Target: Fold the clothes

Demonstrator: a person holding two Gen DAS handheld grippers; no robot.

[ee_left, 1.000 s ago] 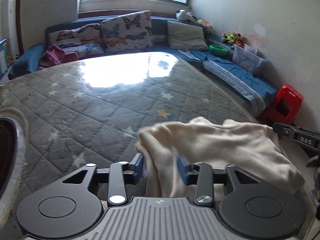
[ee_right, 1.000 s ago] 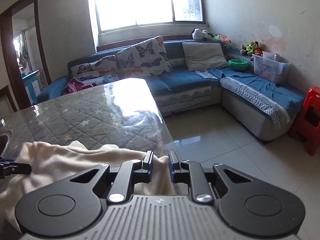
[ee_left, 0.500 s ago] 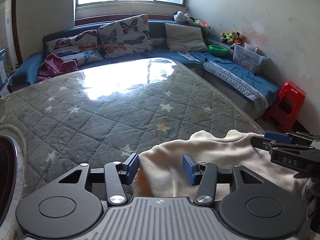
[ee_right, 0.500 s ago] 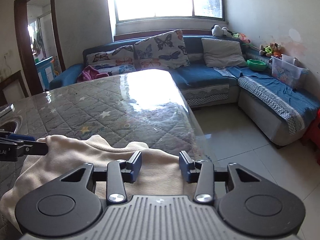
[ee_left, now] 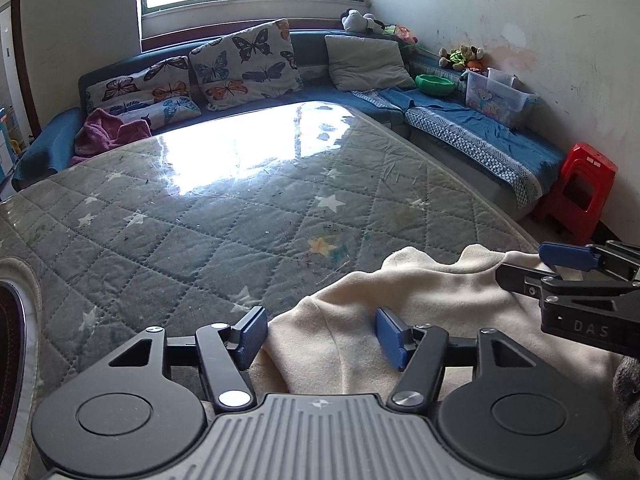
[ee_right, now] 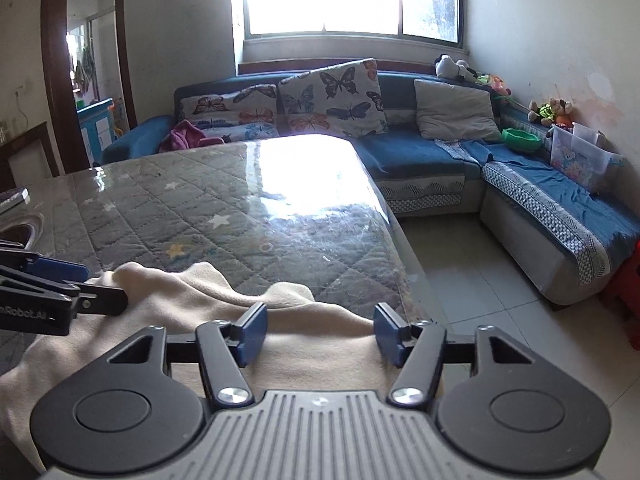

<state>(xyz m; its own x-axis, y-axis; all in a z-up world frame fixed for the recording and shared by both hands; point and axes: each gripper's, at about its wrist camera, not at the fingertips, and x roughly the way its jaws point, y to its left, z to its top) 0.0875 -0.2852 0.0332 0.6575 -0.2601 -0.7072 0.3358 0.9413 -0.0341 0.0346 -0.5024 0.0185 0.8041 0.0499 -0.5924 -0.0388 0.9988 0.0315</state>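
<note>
A cream fleece garment [ee_left: 424,312] lies bunched on the near right corner of the quilted, glass-topped table [ee_left: 224,216]. It also shows in the right wrist view [ee_right: 224,304]. My left gripper [ee_left: 320,338] is open, its blue pads apart just above the garment's left edge, holding nothing. My right gripper [ee_right: 320,334] is open over the garment's right part near the table's edge. It shows in the left wrist view [ee_left: 568,264] at the far right. The left gripper shows at the left of the right wrist view [ee_right: 60,280].
A blue corner sofa [ee_left: 460,120] with butterfly cushions [ee_left: 244,68] runs behind and right of the table. A red plastic stool [ee_left: 580,188] stands on the floor at right. A round dark rimmed object [ee_left: 16,328] sits at the table's left edge. Tiled floor [ee_right: 480,280] lies right of the table.
Both grippers were shut on the garment one second ago; both have opened and let it go. The lifted cloth has dropped and lies flatter on the table.
</note>
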